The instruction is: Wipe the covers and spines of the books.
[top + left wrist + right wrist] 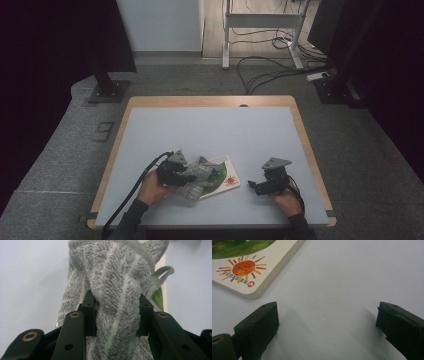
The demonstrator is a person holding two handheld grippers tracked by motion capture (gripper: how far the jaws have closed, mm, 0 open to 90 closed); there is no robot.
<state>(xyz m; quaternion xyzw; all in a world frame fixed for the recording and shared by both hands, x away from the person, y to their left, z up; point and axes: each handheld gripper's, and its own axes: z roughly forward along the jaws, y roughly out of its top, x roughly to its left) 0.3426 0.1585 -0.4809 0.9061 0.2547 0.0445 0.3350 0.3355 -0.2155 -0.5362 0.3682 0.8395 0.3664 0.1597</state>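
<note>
grey terry towel (117,290) is pinched between my left gripper (117,315) jaws, bunched over the picture book (226,178) at the table's near edge. i'd drag it slowly and low, clear of the cover. right gripper (327,322) rests spread, holding nothing. pale table (210,130); carpet, cables behind.

The scene is viewed from above and behind the near edge in the high view, looking forward and down on the pale grey, wood-edged surface (210,130), with floor and cables seen beyond. The left gripper view is taken very close, along two black fingers (90,312) towards a grey striped fluffy towel (117,282). The right gripper view is held low over the surface, near a white board book with a red sun (249,267). Towel and book are shared with the high view.
</note>
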